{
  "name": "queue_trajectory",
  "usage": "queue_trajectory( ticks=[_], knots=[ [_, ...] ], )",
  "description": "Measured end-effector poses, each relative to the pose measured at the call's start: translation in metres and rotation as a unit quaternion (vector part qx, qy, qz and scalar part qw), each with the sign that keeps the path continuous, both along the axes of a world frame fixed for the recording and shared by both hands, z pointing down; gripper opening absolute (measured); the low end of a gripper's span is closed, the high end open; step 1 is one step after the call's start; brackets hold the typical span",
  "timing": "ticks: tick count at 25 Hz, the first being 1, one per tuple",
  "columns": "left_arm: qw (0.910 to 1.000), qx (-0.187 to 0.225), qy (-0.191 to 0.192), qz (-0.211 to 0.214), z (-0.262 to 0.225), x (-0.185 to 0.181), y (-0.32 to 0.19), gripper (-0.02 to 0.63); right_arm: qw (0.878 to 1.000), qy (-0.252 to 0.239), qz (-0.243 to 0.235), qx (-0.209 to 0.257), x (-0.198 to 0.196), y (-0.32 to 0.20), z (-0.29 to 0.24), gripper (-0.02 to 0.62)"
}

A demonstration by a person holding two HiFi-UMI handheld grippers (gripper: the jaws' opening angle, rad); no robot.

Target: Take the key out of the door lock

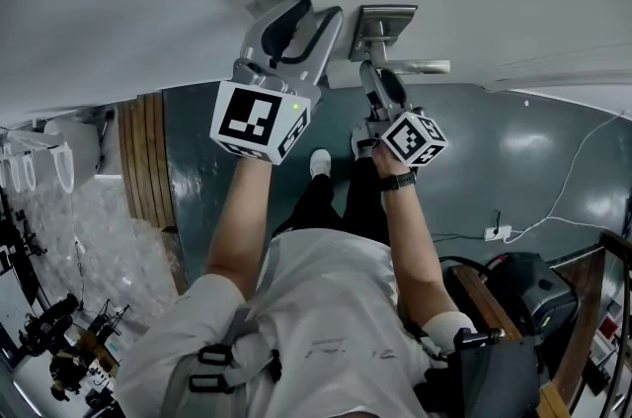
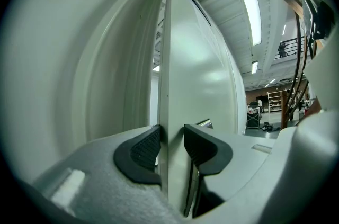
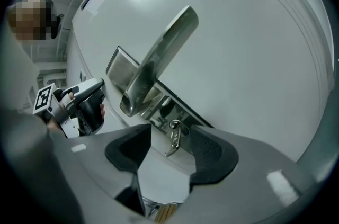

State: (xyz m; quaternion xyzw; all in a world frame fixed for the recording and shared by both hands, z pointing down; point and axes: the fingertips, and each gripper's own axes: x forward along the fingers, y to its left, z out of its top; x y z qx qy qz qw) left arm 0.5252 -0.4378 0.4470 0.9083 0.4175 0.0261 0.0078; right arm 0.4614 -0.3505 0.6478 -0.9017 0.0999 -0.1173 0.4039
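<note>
A small metal key (image 3: pixel 174 135) with a ring hangs in the lock of a white door (image 3: pixel 238 48), just below the steel lever handle (image 3: pixel 159 56). My right gripper (image 3: pixel 172 151) is open, one pad on each side of the key without touching it. In the head view the right gripper (image 1: pixel 380 85) sits under the handle (image 1: pixel 415 66) and hides the key. My left gripper (image 2: pixel 172 135) is shut on the door's edge (image 2: pixel 172 85), both pads (image 2: pixel 145 146) pressed against it. It also shows in the head view, left gripper (image 1: pixel 291 26), left of the handle.
The door frame (image 2: pixel 79 59) stands close on the left of the door's edge. Below lie a dark green floor (image 1: pixel 513 159), a wooden slat panel (image 1: pixel 146 159), a white cable with a socket (image 1: pixel 497 232) and a black case (image 1: pixel 533 292). The person's legs stand right at the door.
</note>
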Motion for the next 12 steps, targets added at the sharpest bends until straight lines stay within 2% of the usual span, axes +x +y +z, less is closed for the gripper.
queue_trajectory(
  ticks=[5,12],
  knots=[
    [1.0000,-0.001,-0.002,-0.002,-0.001,0.000,0.000,0.143,0.999,0.006,0.001,0.036,0.010,-0.003,0.000,0.201],
    [1.0000,-0.006,-0.003,-0.005,-0.001,0.000,-0.001,0.144,0.994,0.011,0.021,0.107,0.016,-0.002,0.003,0.109]
  ],
)
